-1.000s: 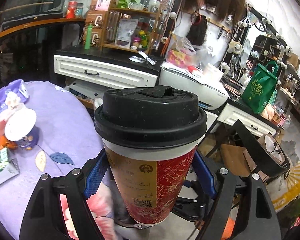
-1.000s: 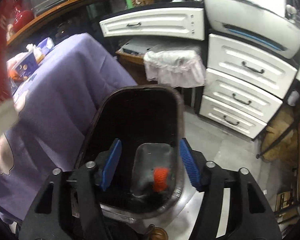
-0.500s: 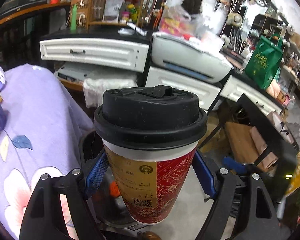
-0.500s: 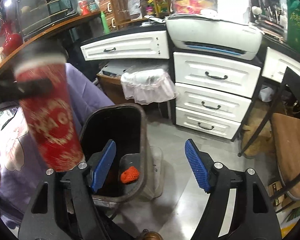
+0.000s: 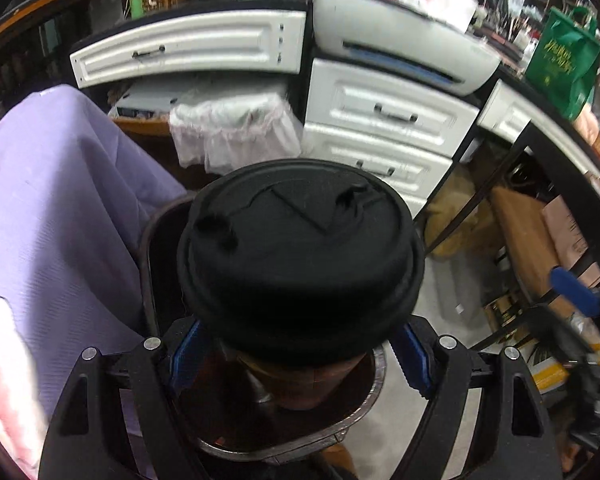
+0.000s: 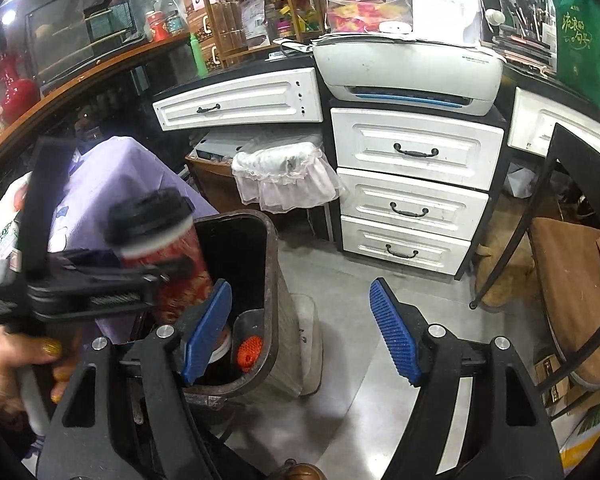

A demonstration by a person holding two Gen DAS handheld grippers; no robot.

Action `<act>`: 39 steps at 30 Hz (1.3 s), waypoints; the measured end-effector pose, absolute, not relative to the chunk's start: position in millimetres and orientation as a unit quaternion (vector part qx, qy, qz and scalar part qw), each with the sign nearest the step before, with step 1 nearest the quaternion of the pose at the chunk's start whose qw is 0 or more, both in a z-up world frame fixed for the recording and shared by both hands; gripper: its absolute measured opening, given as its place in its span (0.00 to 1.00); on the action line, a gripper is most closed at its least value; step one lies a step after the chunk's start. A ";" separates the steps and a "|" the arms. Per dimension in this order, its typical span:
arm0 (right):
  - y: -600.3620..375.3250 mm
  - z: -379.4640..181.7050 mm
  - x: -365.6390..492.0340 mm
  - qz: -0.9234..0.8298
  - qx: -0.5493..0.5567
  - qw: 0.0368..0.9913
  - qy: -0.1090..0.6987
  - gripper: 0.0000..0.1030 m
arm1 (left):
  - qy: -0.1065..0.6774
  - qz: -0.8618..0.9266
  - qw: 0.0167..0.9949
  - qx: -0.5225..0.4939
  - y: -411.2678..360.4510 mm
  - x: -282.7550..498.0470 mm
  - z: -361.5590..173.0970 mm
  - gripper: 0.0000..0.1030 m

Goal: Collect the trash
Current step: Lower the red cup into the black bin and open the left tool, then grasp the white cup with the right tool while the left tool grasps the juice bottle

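One red paper cup (image 6: 168, 264) with black plastic lid hangs over the dark bin (image 6: 256, 280), pinched mid-wall by left gripper (image 5: 300, 360) fingers; light, crushable. Right gripper (image 6: 300, 332) fingers spread, empty.

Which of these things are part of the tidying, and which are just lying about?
Part of the job:
cup, held in the left gripper
bin under it
right gripper, empty

Lying about:
printer
drawers
green bag
purple cloth
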State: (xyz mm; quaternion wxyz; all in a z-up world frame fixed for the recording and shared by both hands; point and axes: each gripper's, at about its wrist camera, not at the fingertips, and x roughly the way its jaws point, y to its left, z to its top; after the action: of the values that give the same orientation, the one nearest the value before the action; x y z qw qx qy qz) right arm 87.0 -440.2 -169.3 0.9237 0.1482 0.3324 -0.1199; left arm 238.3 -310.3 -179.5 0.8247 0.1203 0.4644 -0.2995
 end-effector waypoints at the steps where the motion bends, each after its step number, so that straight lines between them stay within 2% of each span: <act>1: -440.4 -170.1 87.0 -0.120 0.150 0.923 0.333 0.70 | 0.469 -0.297 0.822 0.124 -312.1 239.1 -183.7 0.76; 4: -440.8 -171.6 87.0 -0.120 0.152 0.922 0.335 0.70 | 0.494 -0.286 0.811 0.132 -315.0 243.1 -198.1 0.77; 9: -439.8 -170.5 88.4 -0.119 0.155 0.922 0.335 0.70 | 0.559 -0.282 0.766 0.146 -318.6 249.4 -222.1 0.85; 13: -435.5 -165.4 89.4 -0.116 0.152 0.924 0.330 0.70 | 0.554 -0.279 0.768 0.157 -317.6 244.0 -217.9 0.94; 18: -430.7 -156.4 88.6 -0.114 0.149 0.928 0.321 0.70 | 0.558 -0.279 0.767 0.154 -317.8 242.3 -204.9 0.94; 30: -403.1 -120.8 100.2 -0.068 0.141 0.943 0.293 0.70 | 0.433 -0.301 0.843 0.107 -254.5 207.4 -96.0 0.94; 39: -336.4 -98.6 132.0 0.028 0.105 0.952 0.287 0.70 | 0.366 -0.260 0.889 0.093 -170.4 194.5 -55.1 0.94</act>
State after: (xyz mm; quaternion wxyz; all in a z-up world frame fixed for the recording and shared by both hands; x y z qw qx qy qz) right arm 132.0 -336.4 -98.6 0.9517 0.1053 0.2869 0.0282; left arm 194.5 -170.4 -55.1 0.8886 0.0930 0.3664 -0.2600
